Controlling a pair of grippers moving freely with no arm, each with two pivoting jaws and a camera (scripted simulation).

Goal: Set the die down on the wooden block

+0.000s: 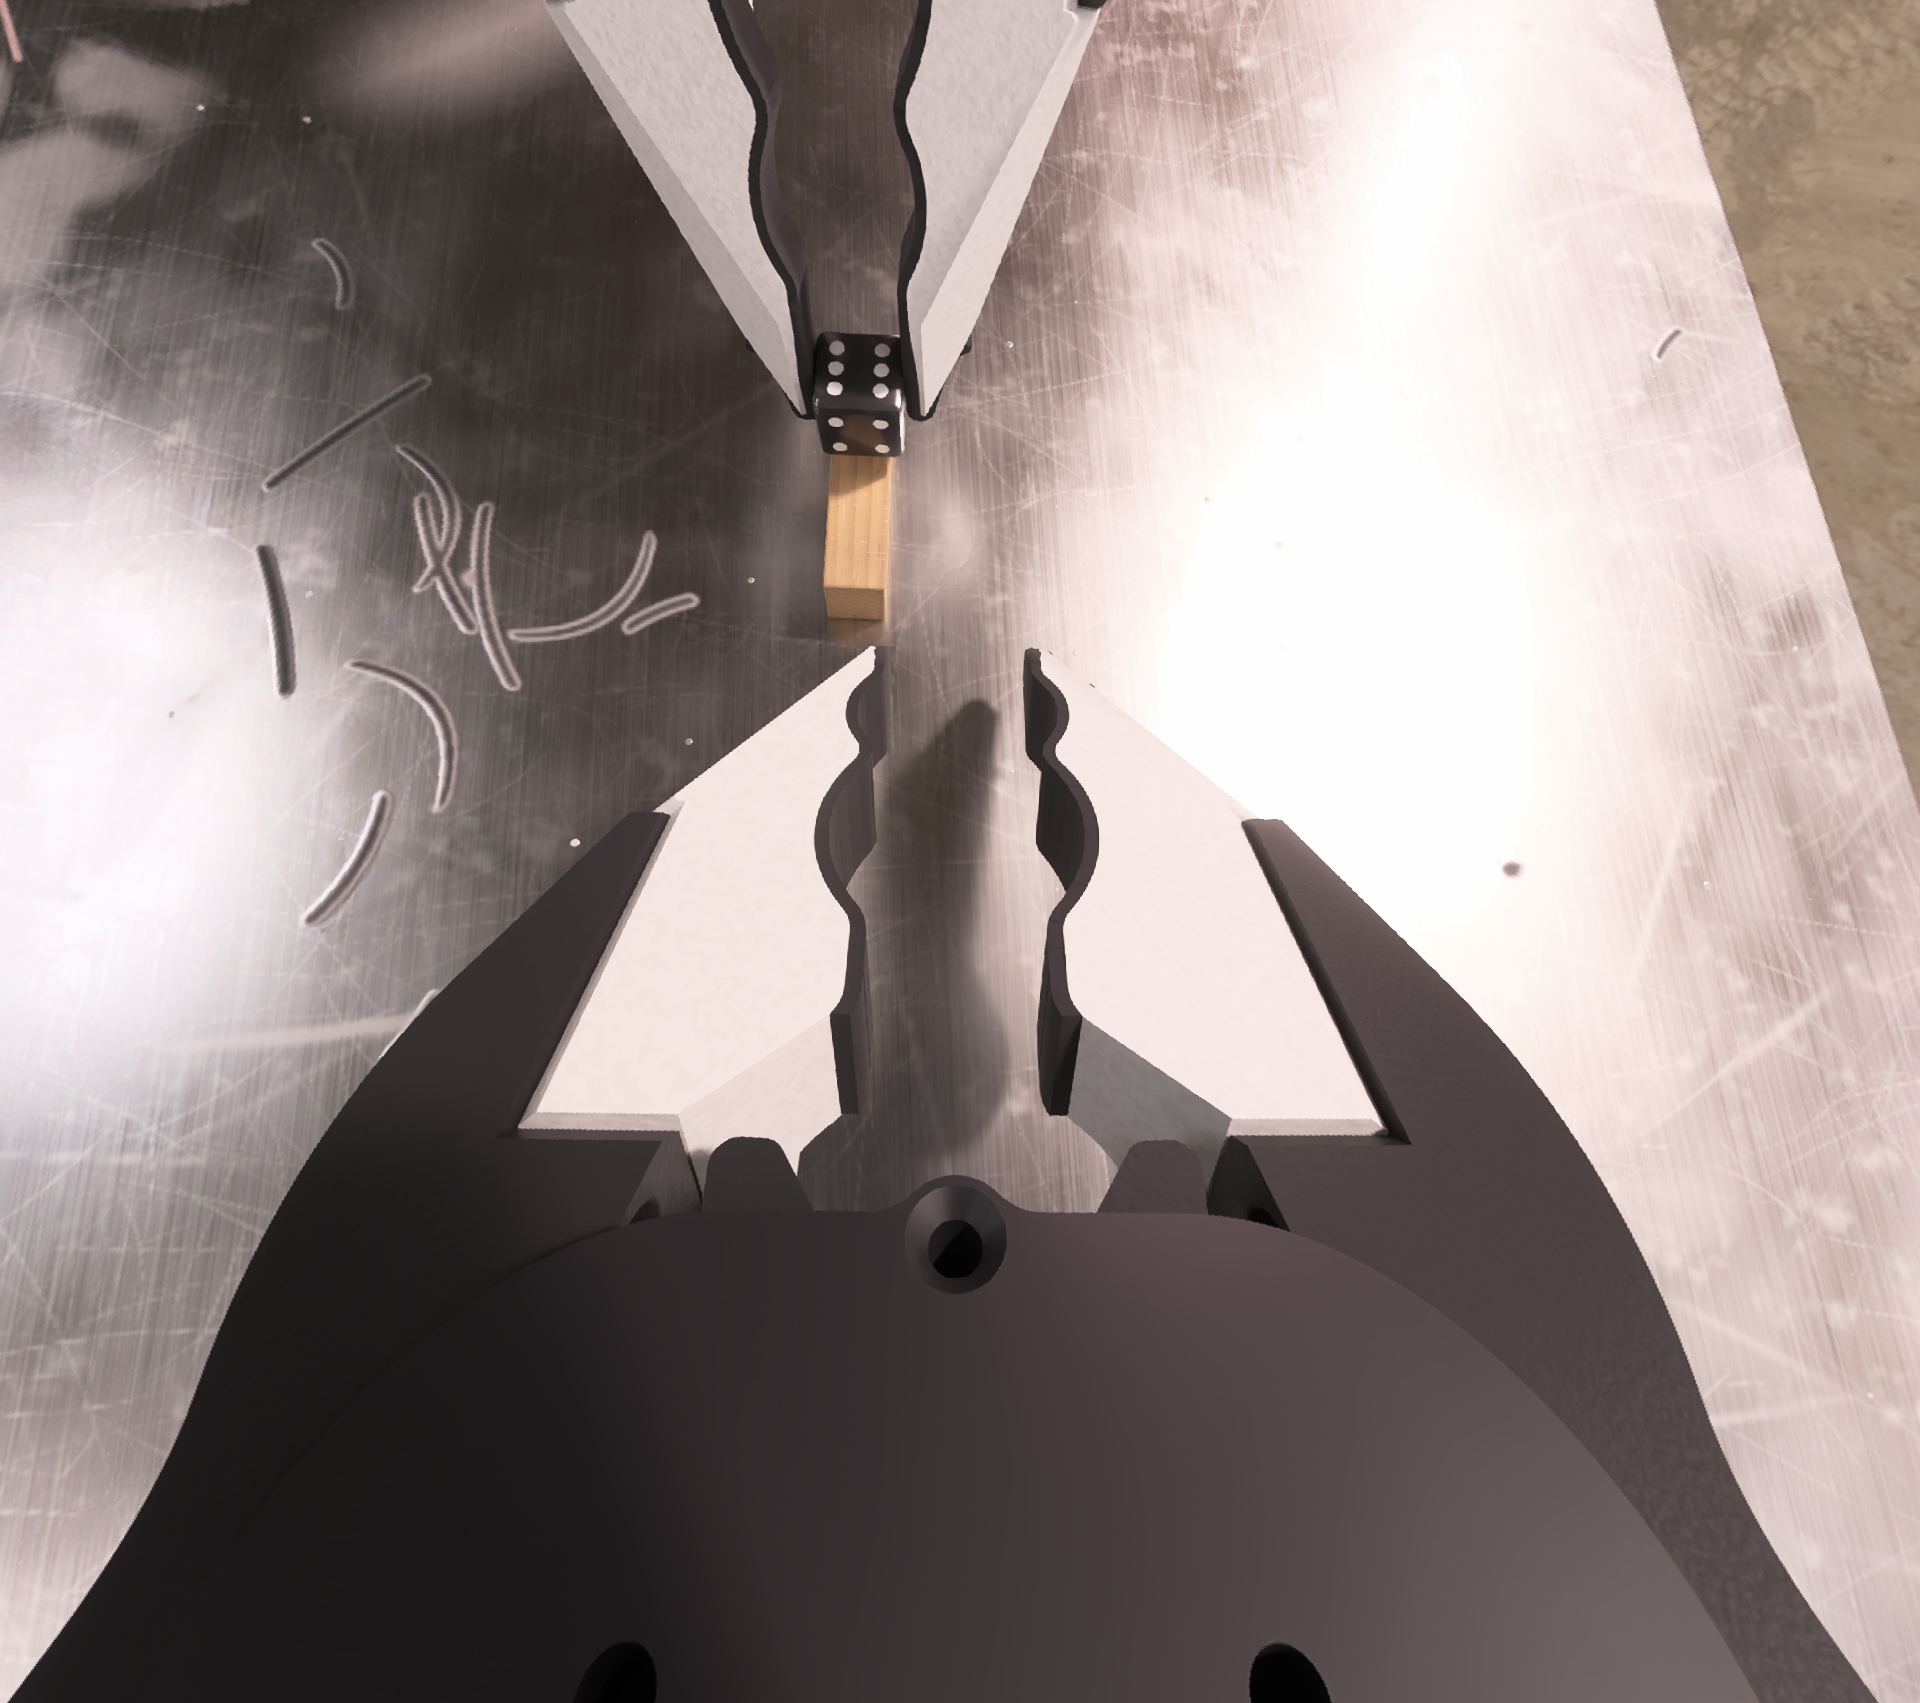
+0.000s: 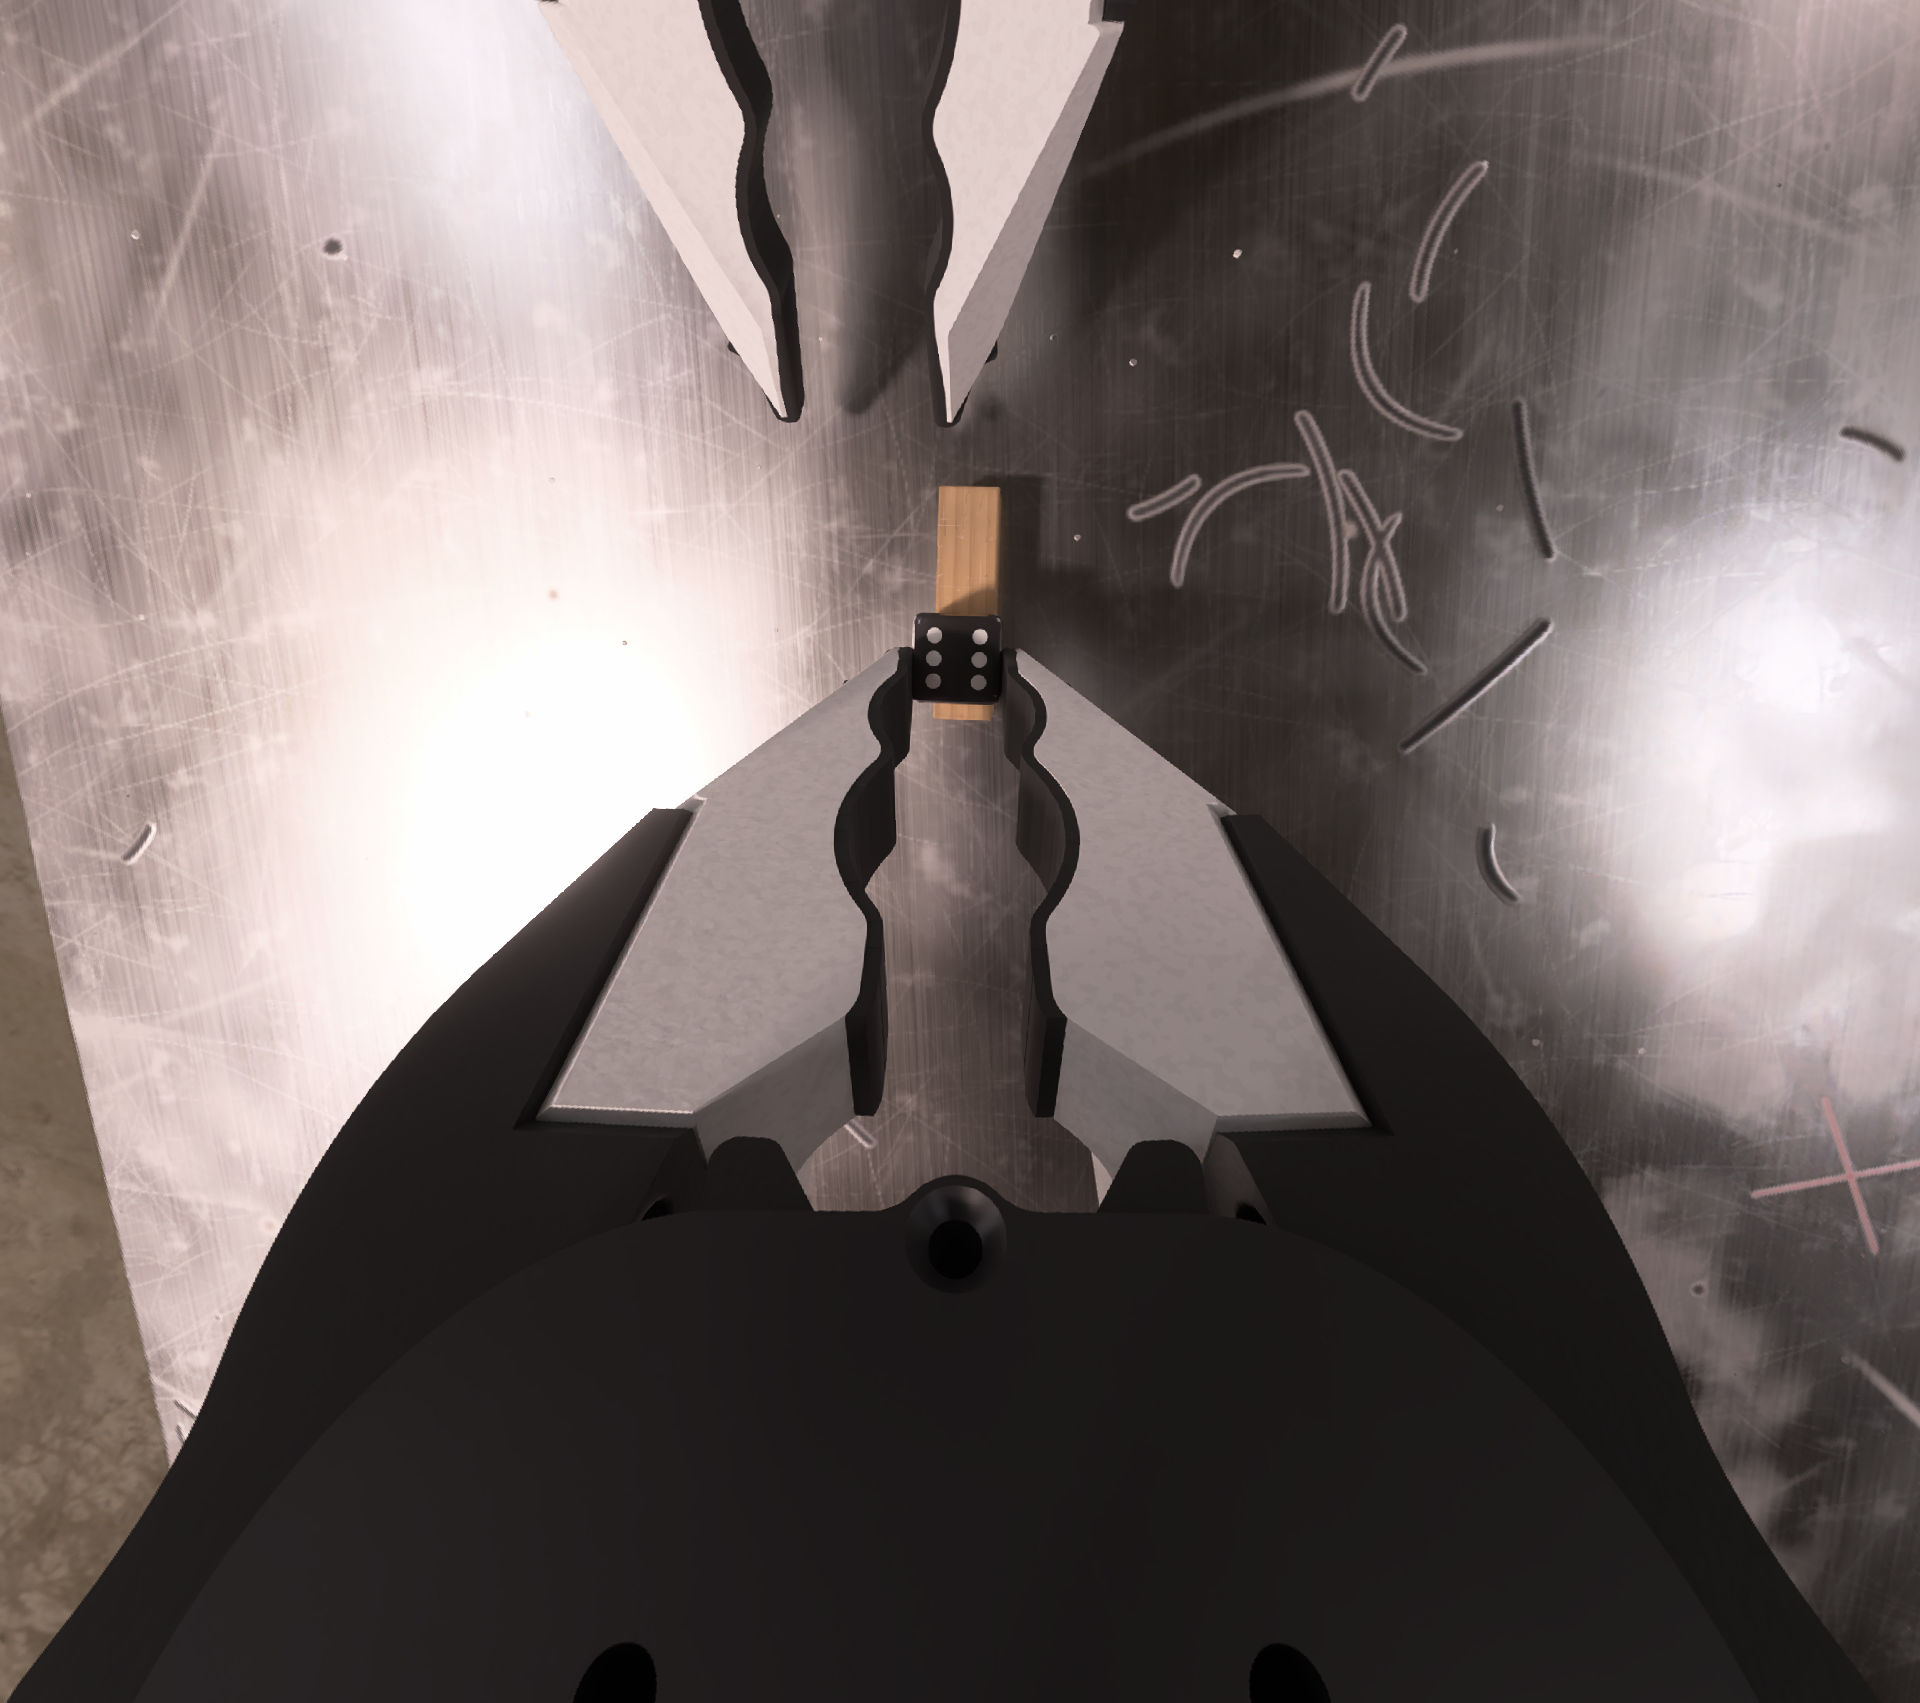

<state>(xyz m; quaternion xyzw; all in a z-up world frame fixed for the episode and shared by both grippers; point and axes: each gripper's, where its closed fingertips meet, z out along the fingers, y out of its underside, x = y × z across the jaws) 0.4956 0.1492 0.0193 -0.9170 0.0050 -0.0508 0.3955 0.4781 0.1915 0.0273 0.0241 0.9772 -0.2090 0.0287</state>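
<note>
A black die with white pips [image 2: 957,658] is held between the fingertips of my right gripper [image 2: 957,666], which is shut on it. The die hangs over the near end of a small wooden block [image 2: 968,550] that lies flat on the metal table; whether it touches the block I cannot tell. In the left wrist view the die [image 1: 858,394] sits in the right gripper [image 1: 858,398] at the block's [image 1: 858,547] far end. My left gripper [image 1: 952,666] is open and empty, just short of the block's other end; it also shows in the right wrist view [image 2: 869,412].
The scratched, shiny metal table [image 1: 1351,510] carries curved scratch marks [image 1: 457,562] to one side of the block. Its edge [image 1: 1704,303] runs along a brownish floor [image 1: 1787,43]. A pink cross mark [image 2: 1849,1180] lies on the table in the right wrist view.
</note>
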